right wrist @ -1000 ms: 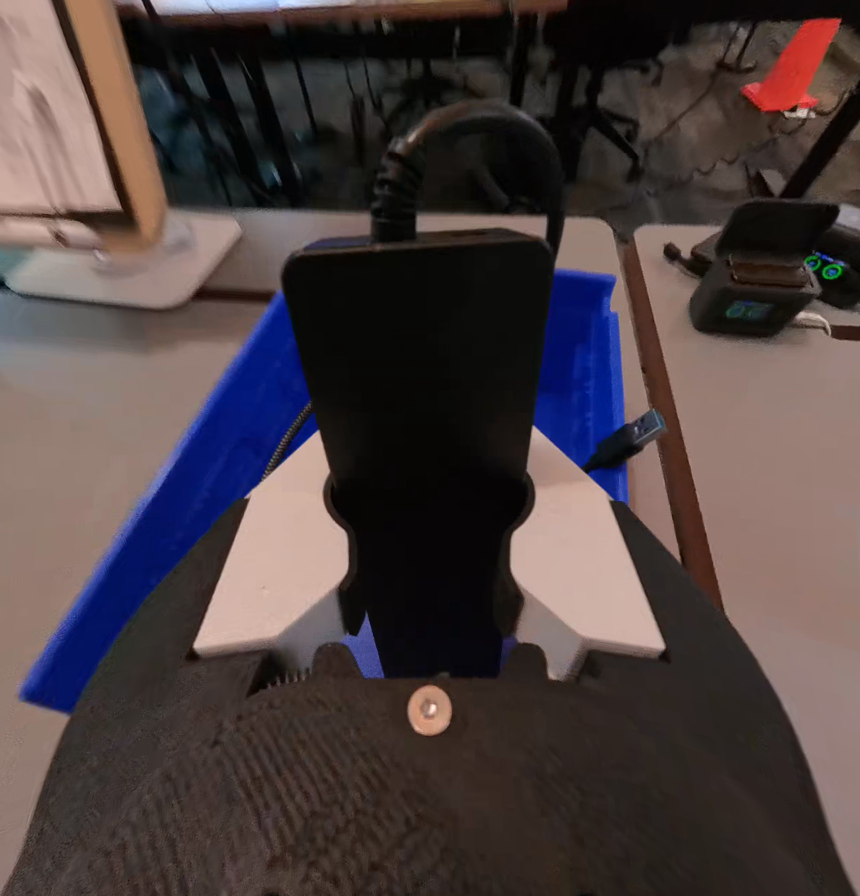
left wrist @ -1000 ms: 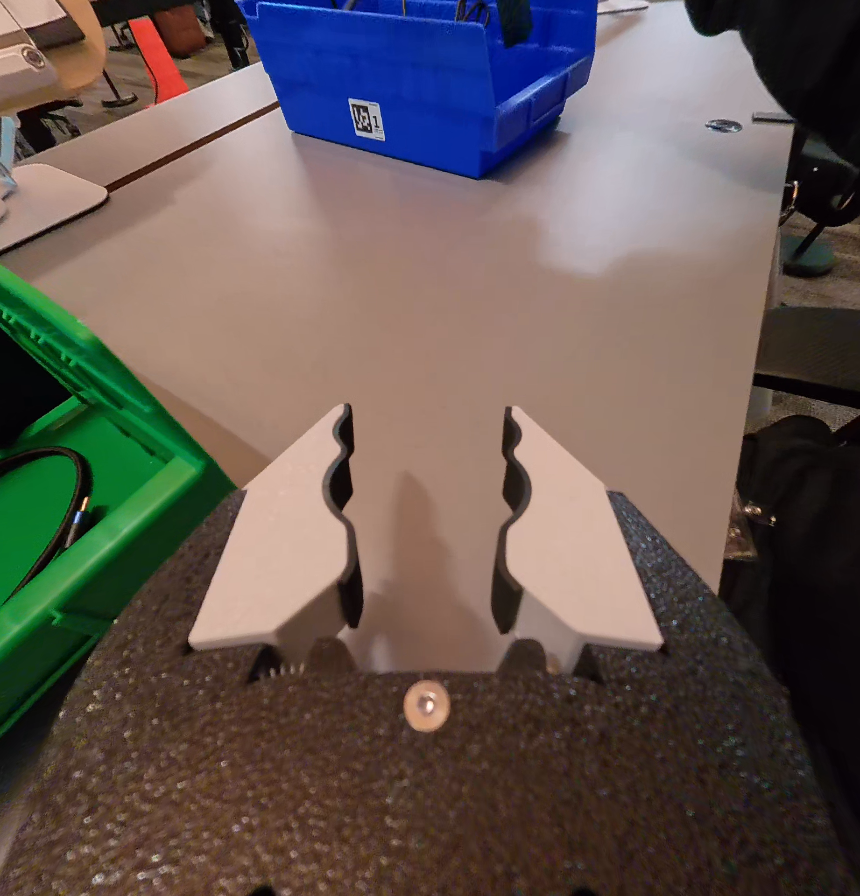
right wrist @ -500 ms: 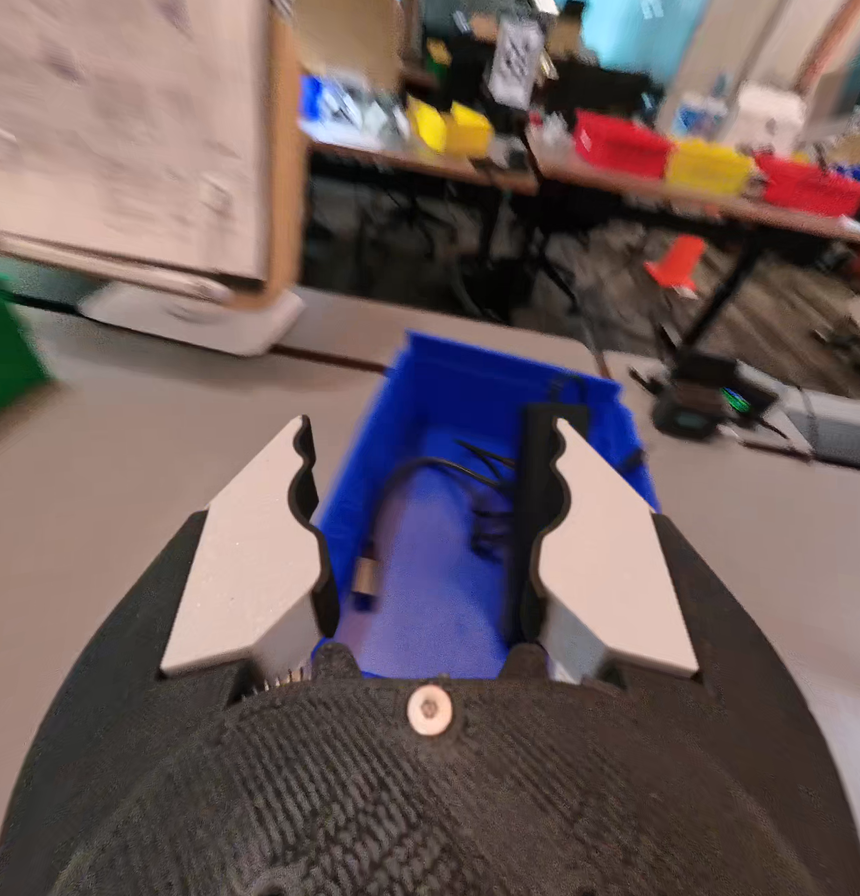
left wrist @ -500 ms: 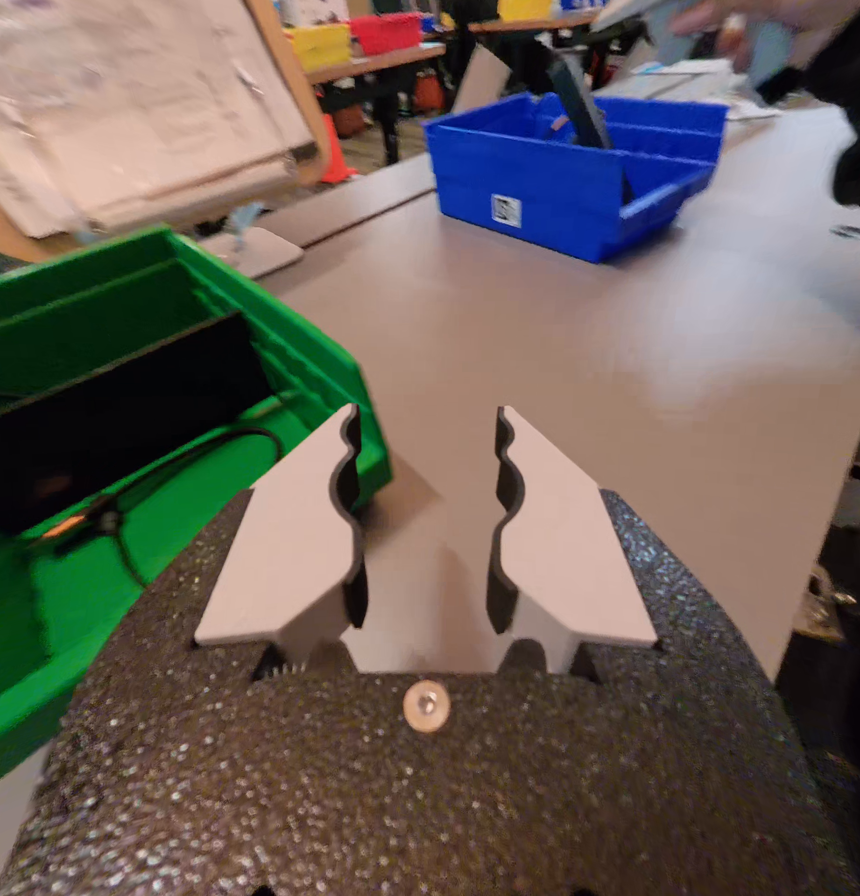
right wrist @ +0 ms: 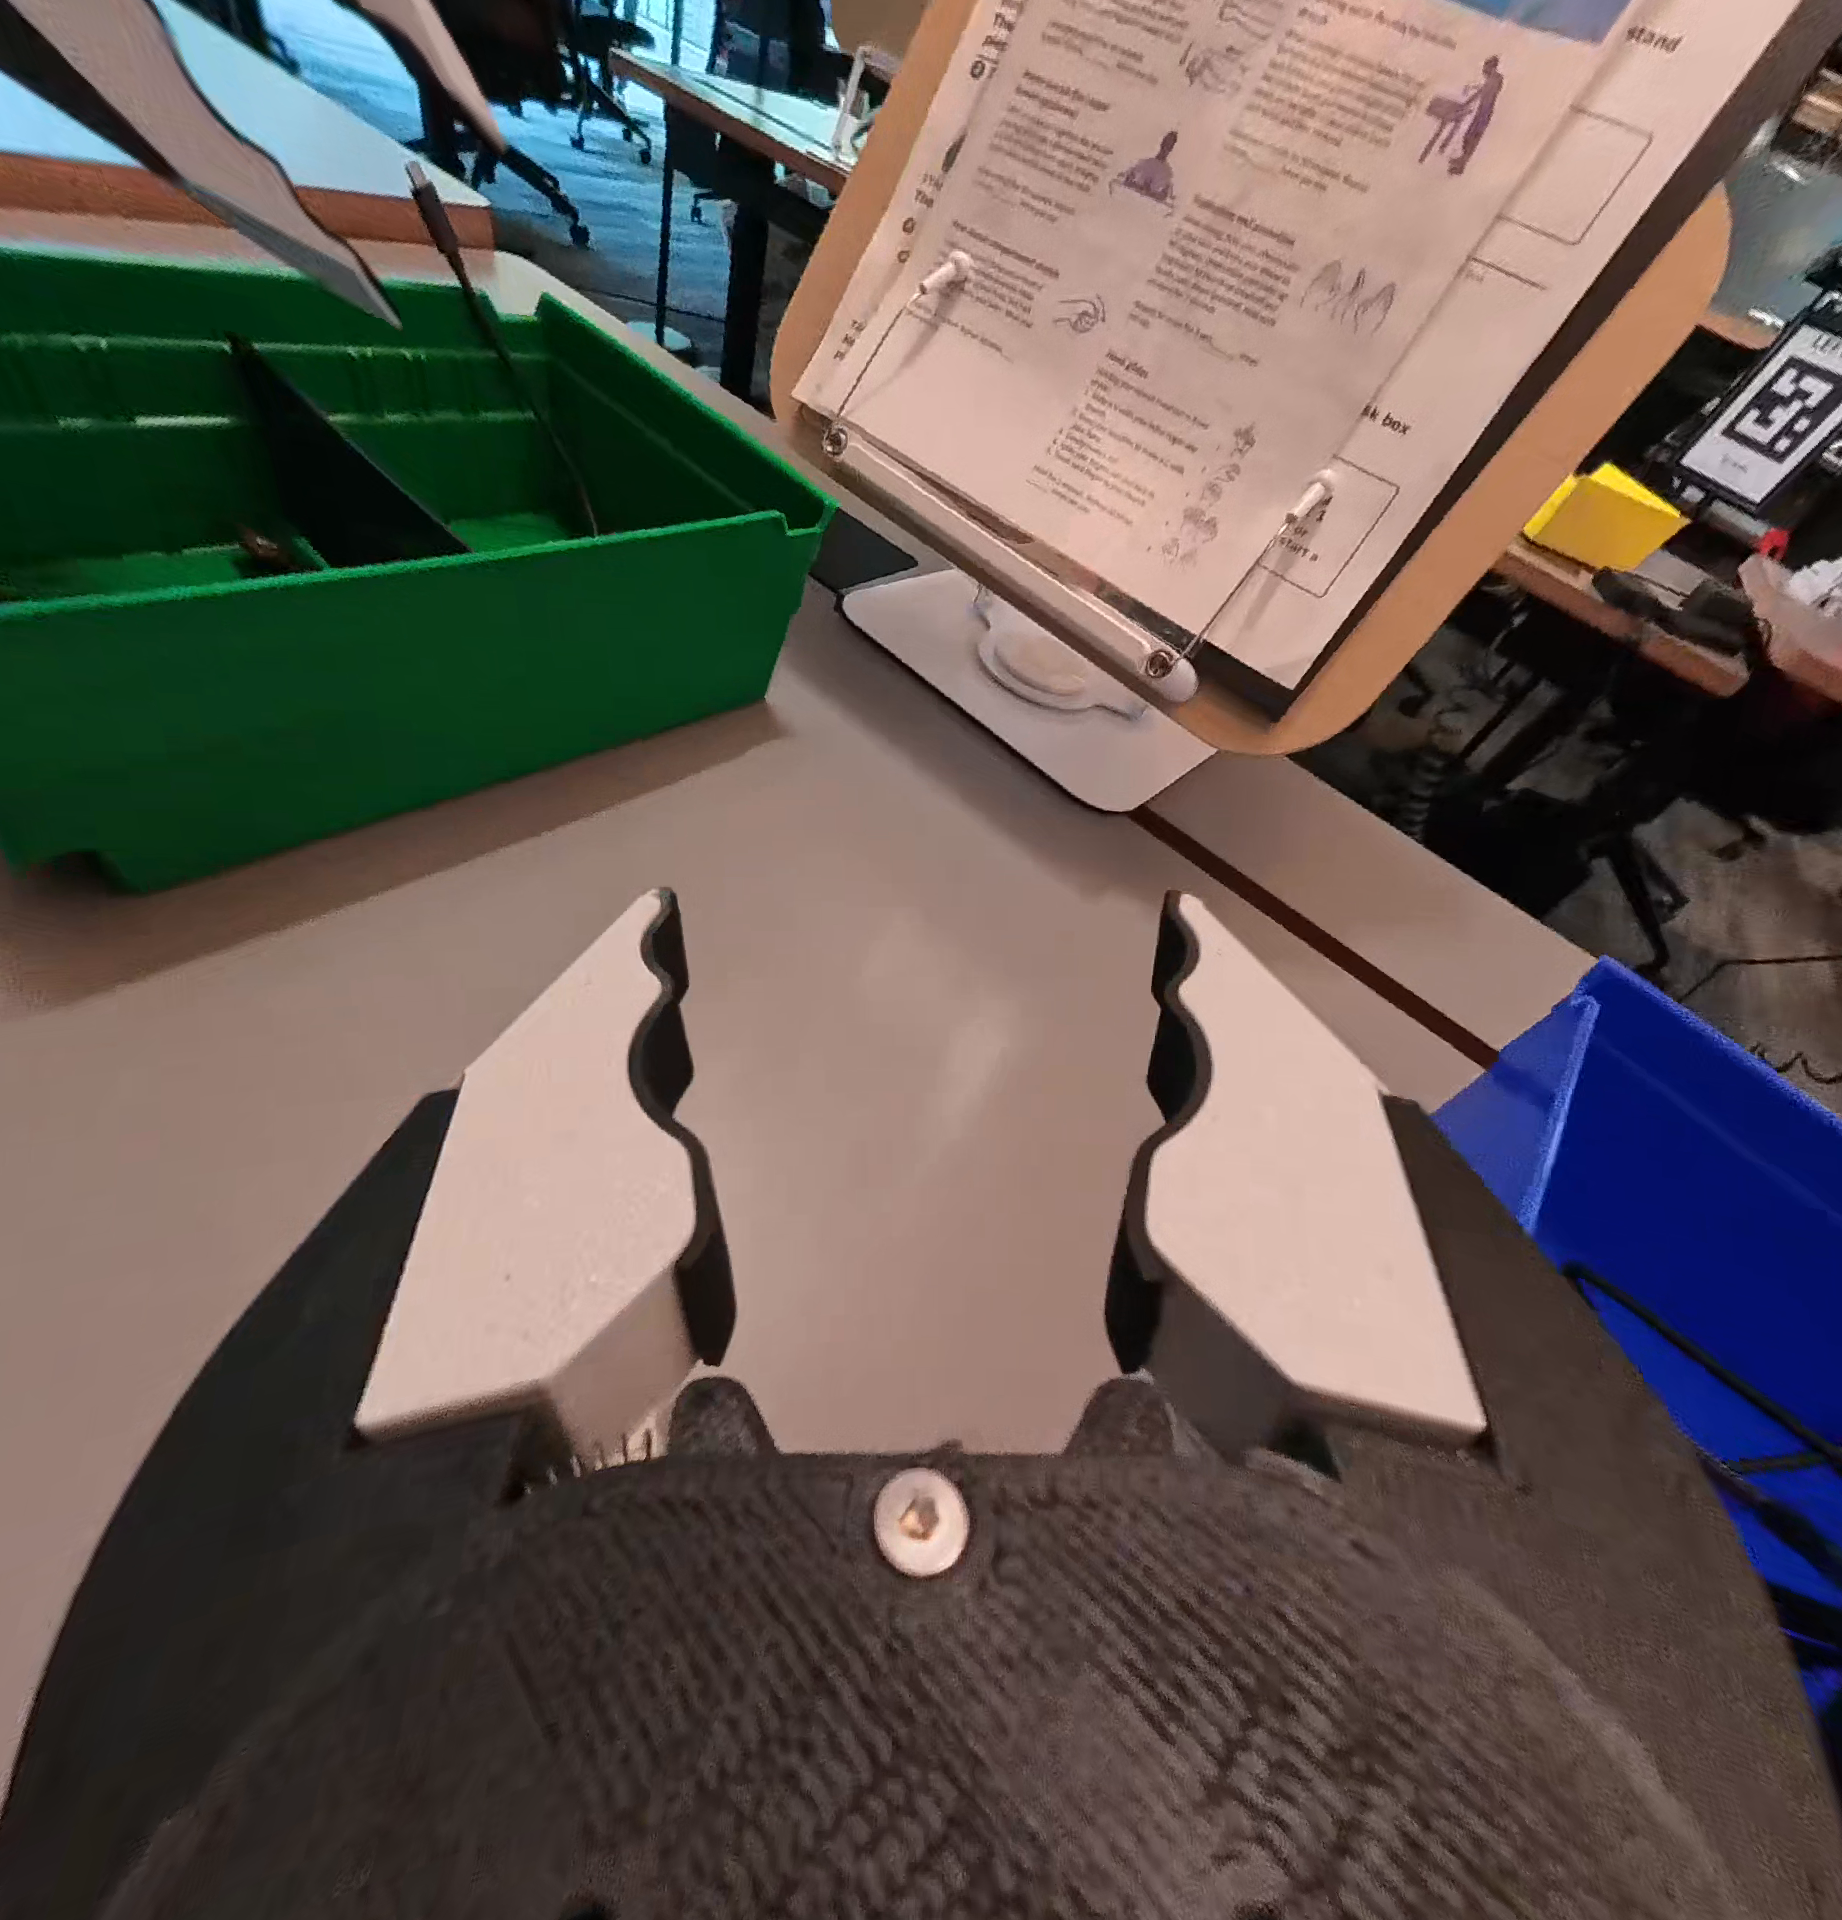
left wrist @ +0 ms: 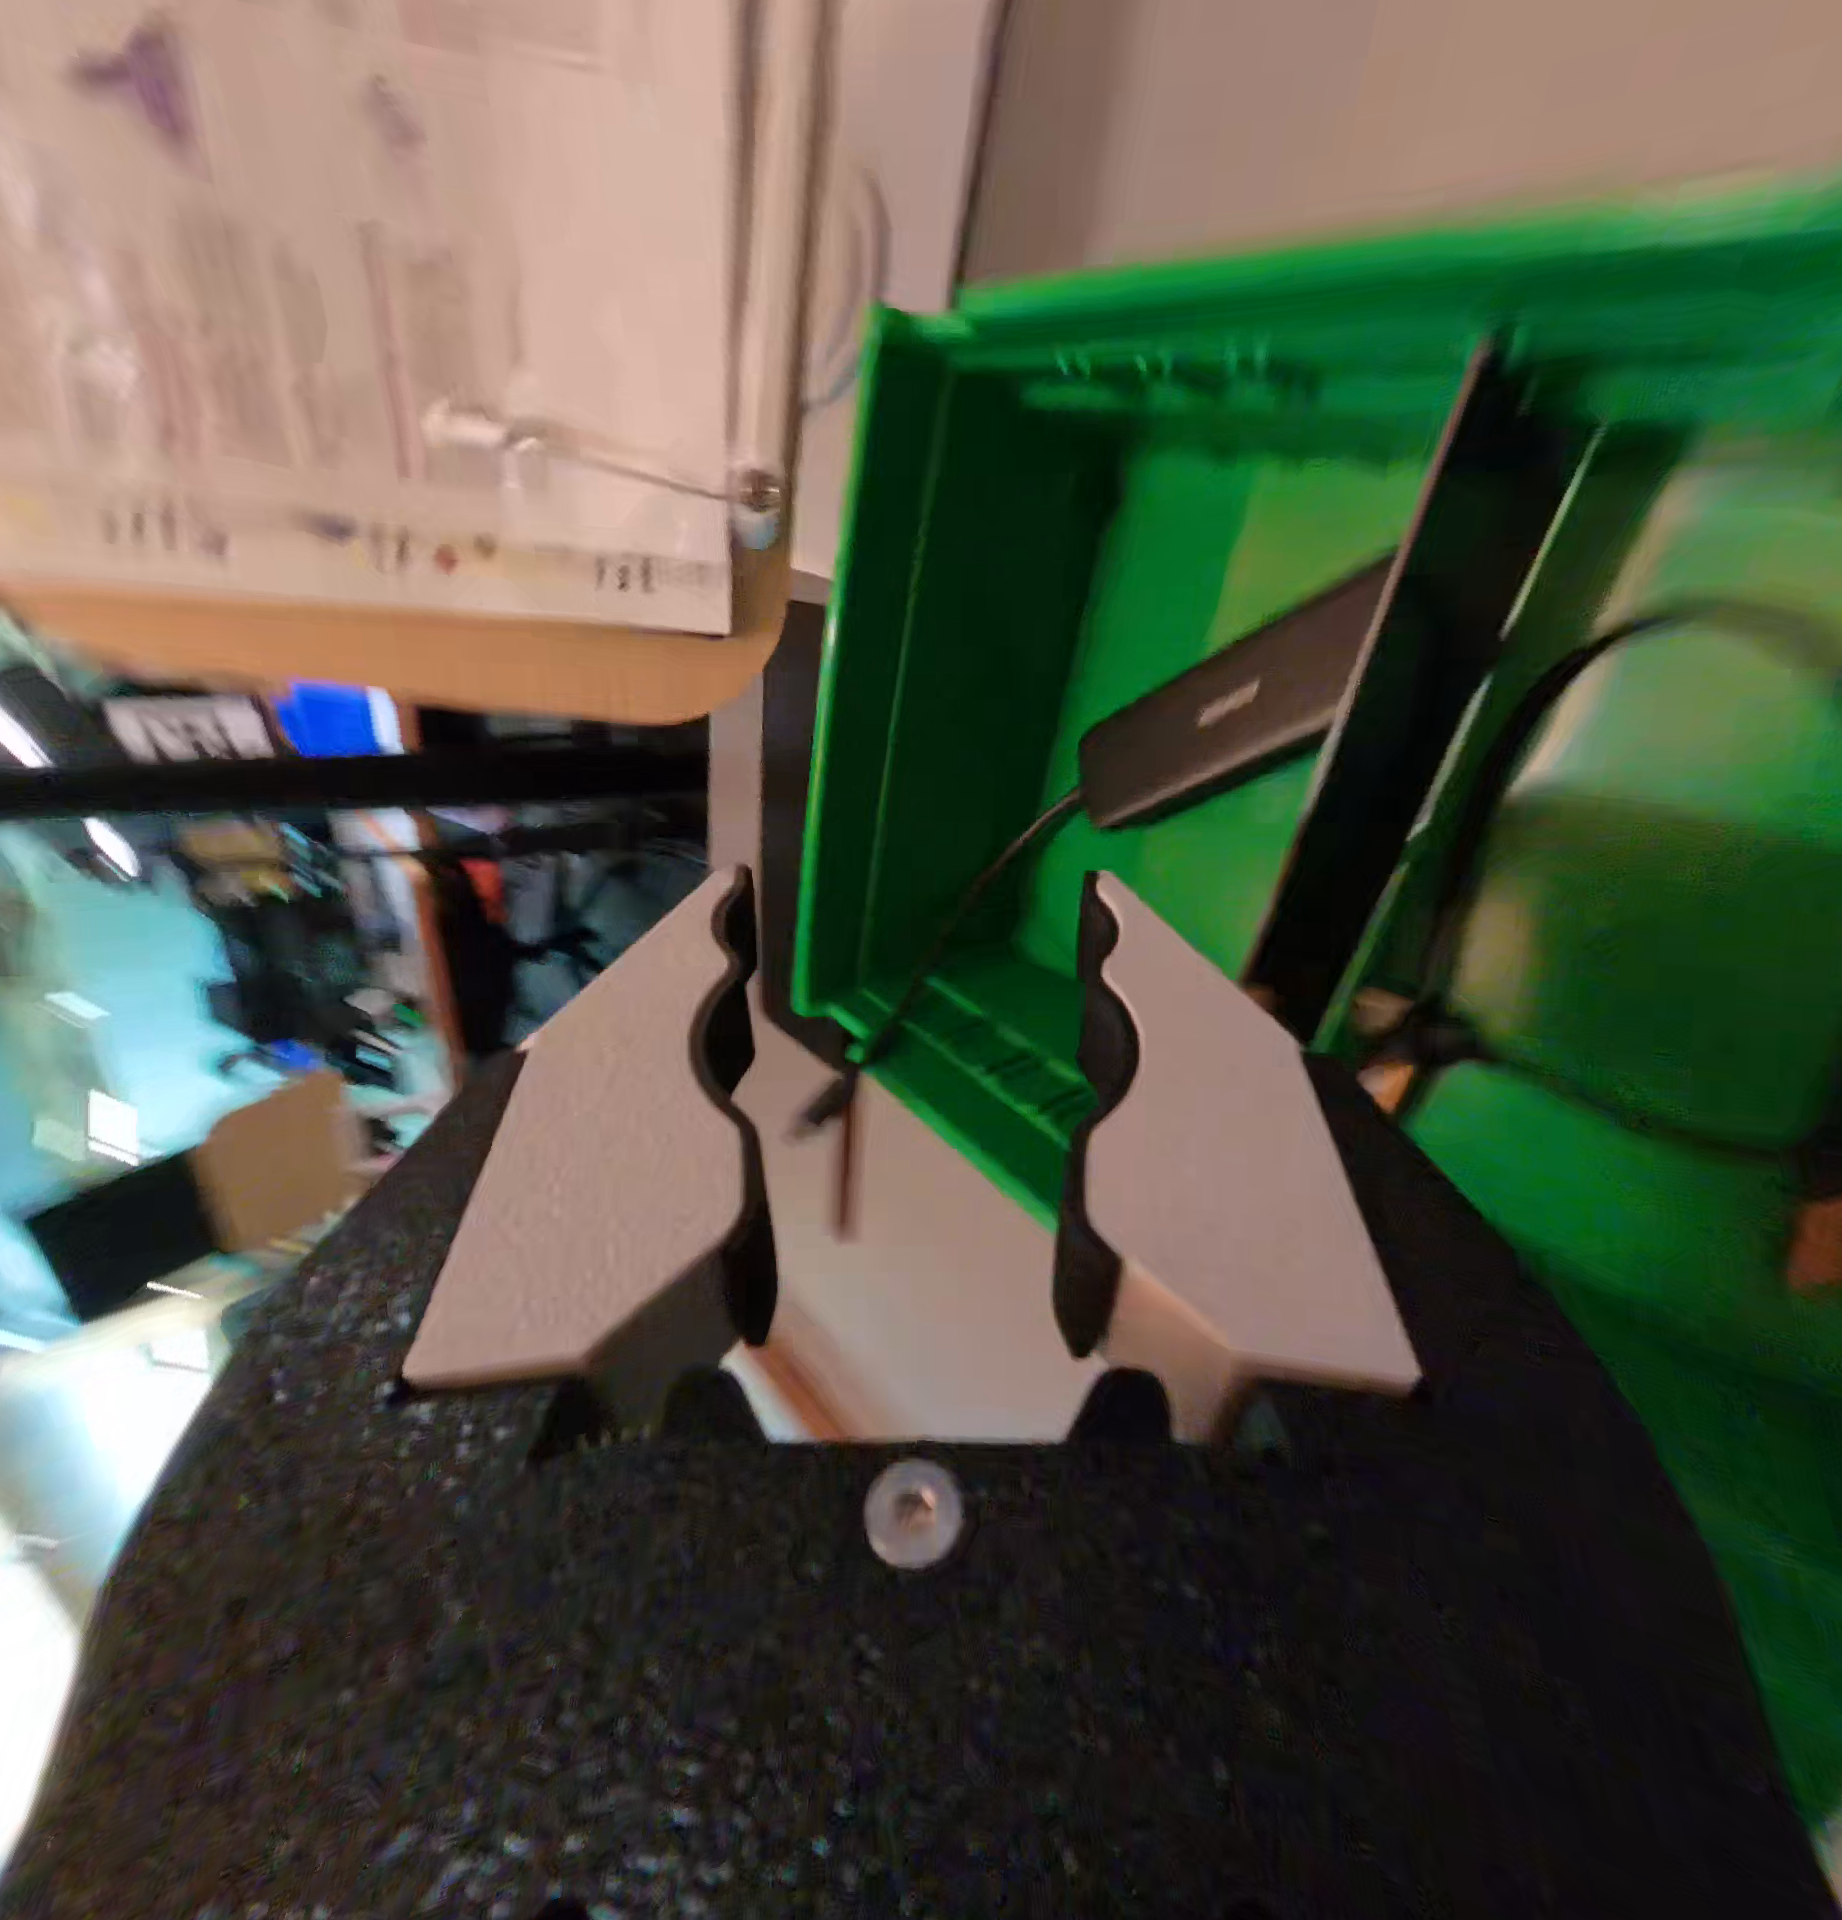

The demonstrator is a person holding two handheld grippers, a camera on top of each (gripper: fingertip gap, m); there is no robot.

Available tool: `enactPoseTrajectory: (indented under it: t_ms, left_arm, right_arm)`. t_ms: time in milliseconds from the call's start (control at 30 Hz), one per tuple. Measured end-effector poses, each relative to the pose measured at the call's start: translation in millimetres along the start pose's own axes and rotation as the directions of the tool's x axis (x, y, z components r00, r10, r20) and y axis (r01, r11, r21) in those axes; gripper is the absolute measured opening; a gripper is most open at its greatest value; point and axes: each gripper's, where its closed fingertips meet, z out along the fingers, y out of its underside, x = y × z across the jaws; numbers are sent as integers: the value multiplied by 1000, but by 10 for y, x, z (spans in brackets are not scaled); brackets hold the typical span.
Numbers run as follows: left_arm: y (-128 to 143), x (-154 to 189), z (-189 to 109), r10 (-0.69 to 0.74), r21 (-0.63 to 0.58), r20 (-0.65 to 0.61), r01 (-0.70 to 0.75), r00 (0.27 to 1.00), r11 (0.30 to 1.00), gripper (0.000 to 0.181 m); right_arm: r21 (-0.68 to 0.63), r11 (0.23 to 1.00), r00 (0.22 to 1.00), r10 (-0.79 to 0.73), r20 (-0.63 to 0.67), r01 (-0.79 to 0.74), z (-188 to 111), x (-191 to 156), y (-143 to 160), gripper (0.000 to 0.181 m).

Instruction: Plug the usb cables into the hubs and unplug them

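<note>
My left gripper (left wrist: 917, 894) is open at the near corner of a green bin (left wrist: 1000, 644). In the bin lies a black hub (left wrist: 1239, 707). Its thin black cable (left wrist: 958, 914) runs over the bin's edge, and its plug (left wrist: 823, 1112) hangs loose between my fingers, not gripped. My right gripper (right wrist: 917, 904) is open and empty over the grey table (right wrist: 896, 821). In the right wrist view the green bin (right wrist: 377, 644) is at the left, with the left gripper's fingers (right wrist: 221, 156) above it and the cable (right wrist: 501, 343) standing up beside them.
A blue bin (right wrist: 1675, 1195) with a black cable (right wrist: 1727, 1382) stands at the right edge. A document stand with paper (right wrist: 1208, 364) is at the back of the table. A black divider (right wrist: 345, 468) crosses the green bin. More tables and bins stand behind.
My right gripper let go of the black hub over the blue bin, opened, and swung left over the table. My left gripper swung from the table to the green bin, still open.
</note>
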Motion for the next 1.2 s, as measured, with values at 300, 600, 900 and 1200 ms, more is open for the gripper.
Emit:
enactPoseTrajectory:
  t_ms: [300, 600, 900, 1200]
  left_arm:
    - [300, 406, 959, 494, -58, -308, -535, 813, 843, 66]
    - [267, 721, 1292, 529, 46, -591, -629, 610, 776, 65]
    - [336, 812, 1366, 518, 126, -709, -637, 478, 760, 51]
    - [397, 788, 1343, 333, -19, -709, -488, 622, 872, 45]
  right_arm:
    - [195, 955, 966, 191, 175, -224, -76, 50, -103, 84]
    - [102, 982, 978, 144, 151, -160, 80, 0, 113, 85]
    - [128, 969, 967, 188, 174, -212, 179, -97, 34, 82]
    - [148, 956, 966, 243, 90, -254, 248, 81, 103, 75]
